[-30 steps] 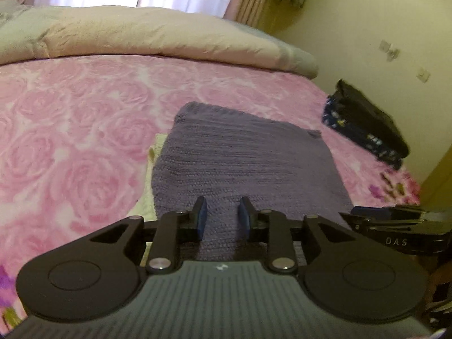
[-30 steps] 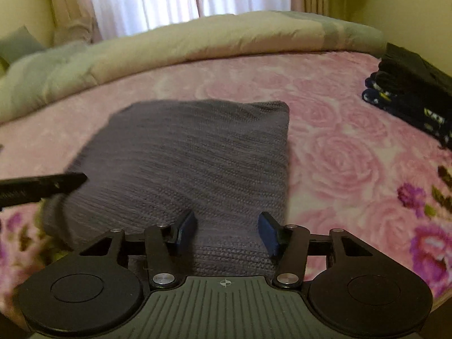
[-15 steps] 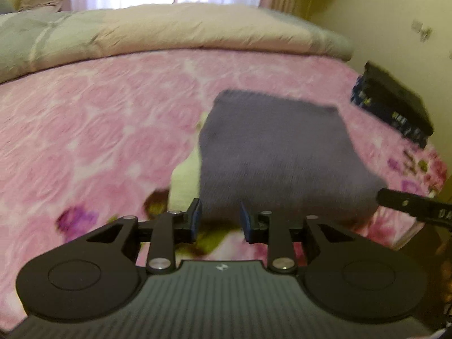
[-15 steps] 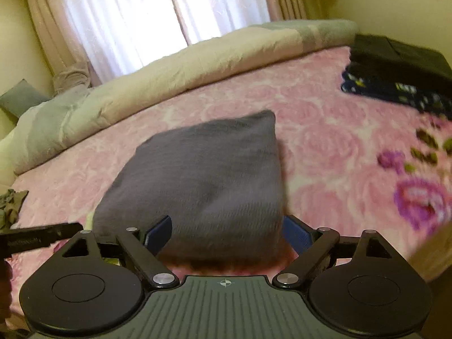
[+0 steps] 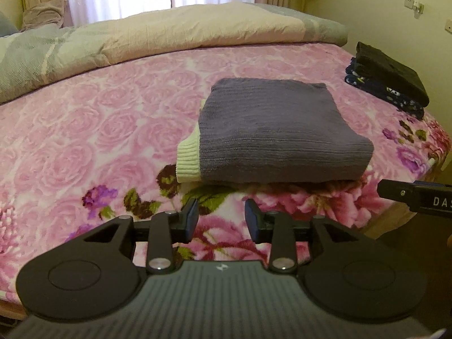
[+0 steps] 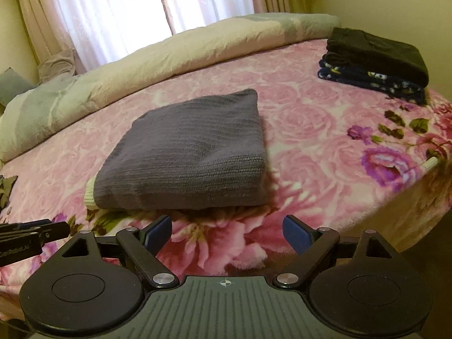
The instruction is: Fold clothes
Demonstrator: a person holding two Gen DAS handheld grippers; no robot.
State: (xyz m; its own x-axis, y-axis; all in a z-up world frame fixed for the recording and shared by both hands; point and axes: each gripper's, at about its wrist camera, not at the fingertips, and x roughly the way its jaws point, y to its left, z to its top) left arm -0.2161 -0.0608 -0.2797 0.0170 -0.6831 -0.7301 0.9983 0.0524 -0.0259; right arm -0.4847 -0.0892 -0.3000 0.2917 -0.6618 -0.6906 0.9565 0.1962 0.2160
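A folded purple-grey knit sweater (image 5: 271, 130) with a pale yellow-green ribbed hem (image 5: 188, 161) lies on the pink rose bedspread, also seen in the right wrist view as the sweater (image 6: 192, 152). My left gripper (image 5: 221, 219) hangs open just short of the sweater's near fold, nothing between its fingers. My right gripper (image 6: 227, 233) is open wide, also pulled back from the near edge and holding nothing. The right gripper's tip (image 5: 415, 195) shows at the right of the left wrist view; the left gripper's tip (image 6: 31, 234) shows at the left of the right wrist view.
A stack of folded dark clothes (image 6: 375, 59) sits at the bed's far right corner. A rolled cream and grey duvet (image 5: 169, 36) runs along the back under curtained windows. A dark green cloth scrap (image 6: 5, 189) lies at the left edge. The bed's front edge (image 6: 409, 195) drops off at right.
Both grippers have drawn back from over the sweater toward the bed's front edge. The right gripper's fingers have spread wider. The sweater lies folded and still.
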